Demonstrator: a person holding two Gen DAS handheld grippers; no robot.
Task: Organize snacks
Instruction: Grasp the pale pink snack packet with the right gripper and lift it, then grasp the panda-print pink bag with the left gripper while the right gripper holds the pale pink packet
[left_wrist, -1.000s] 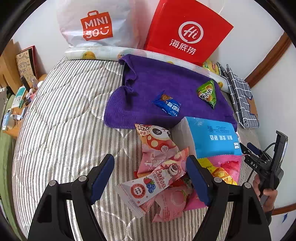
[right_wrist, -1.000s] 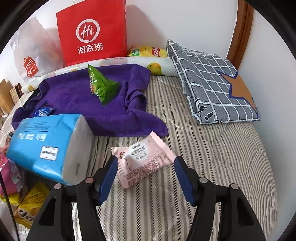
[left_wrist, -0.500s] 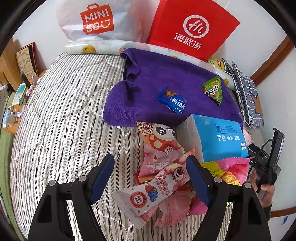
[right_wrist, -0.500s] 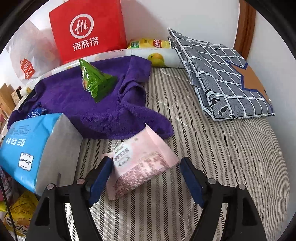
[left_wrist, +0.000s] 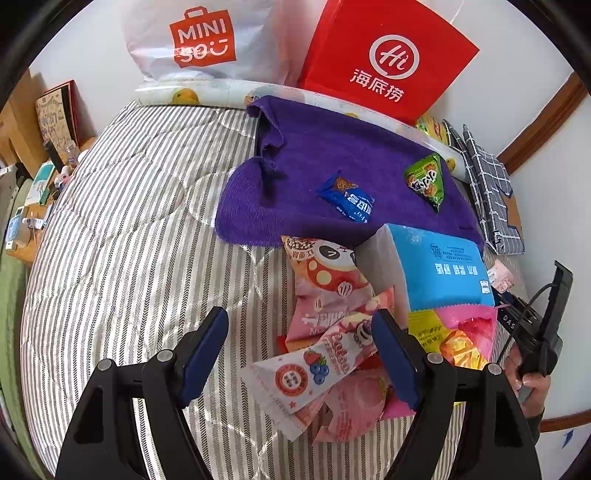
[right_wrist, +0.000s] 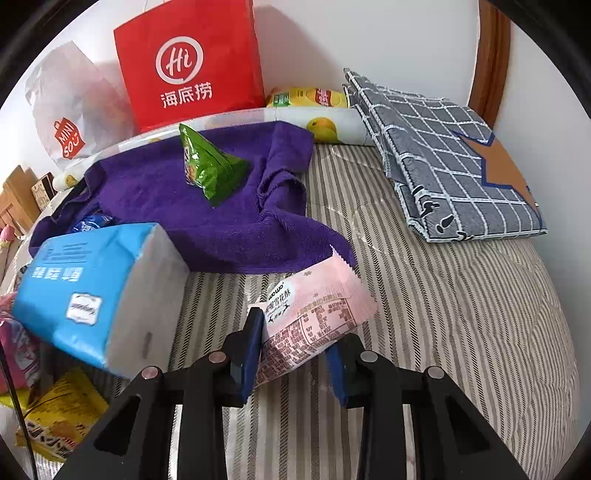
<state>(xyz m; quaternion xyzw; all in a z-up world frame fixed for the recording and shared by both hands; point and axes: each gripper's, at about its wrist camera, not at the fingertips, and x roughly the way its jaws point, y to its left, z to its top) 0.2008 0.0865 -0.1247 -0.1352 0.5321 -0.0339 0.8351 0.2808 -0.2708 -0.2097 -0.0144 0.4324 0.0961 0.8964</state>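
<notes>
Two snacks (left_wrist: 347, 197) on the purple towel (left_wrist: 314, 158), well apart.

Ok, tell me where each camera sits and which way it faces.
Left wrist: on the left tool, angled down at the snack pile; jaws open; the right hand shows at the edge.
Right wrist: on the right tool, angled down, shut on the pink packet.
Shared: purple towel, red bag, blue tissue pack.
</notes>
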